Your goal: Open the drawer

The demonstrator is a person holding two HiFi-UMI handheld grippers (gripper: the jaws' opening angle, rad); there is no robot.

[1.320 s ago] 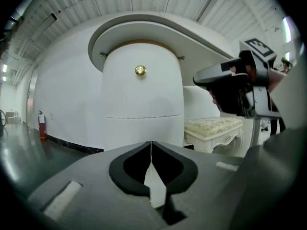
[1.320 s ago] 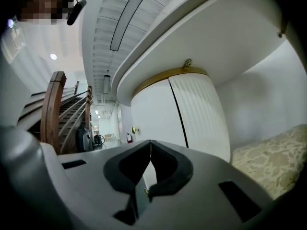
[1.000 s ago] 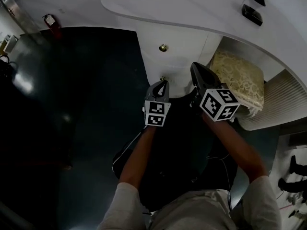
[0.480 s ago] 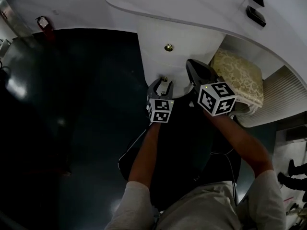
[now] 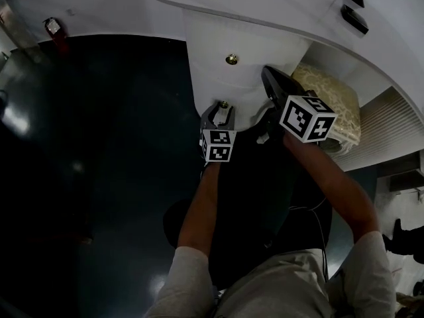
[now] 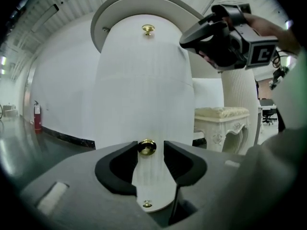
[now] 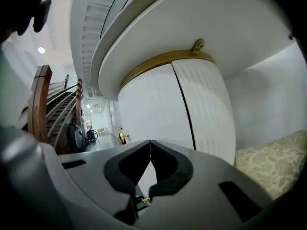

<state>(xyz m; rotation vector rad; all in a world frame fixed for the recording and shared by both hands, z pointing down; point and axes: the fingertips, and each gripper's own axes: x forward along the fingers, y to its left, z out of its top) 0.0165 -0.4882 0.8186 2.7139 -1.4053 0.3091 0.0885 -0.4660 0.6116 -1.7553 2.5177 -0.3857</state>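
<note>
Two brass knobs stud the white pedestal (image 6: pixel 144 71); the drawer (image 6: pixel 128 128) behind the lower knob (image 6: pixel 147 147) looks closed, its front flush as far as I can judge. Left gripper (image 6: pixel 150 146) brackets that knob, jaws just spread wide, pads clear of it. Right gripper (image 7: pixel 150 147), up and right of the knob, is clenched on nothing. Approach step — next, pinch the knob and pull straight back.

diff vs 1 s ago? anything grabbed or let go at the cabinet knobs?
The left tongs have just been opening: shut a second ago, now wide apart with the lower brass knob between the tips, not pinched. Nothing grabbed or let go. Unchanged: right tongs shut and empty beside the white cabinet; no drawer looks pulled out.
</note>
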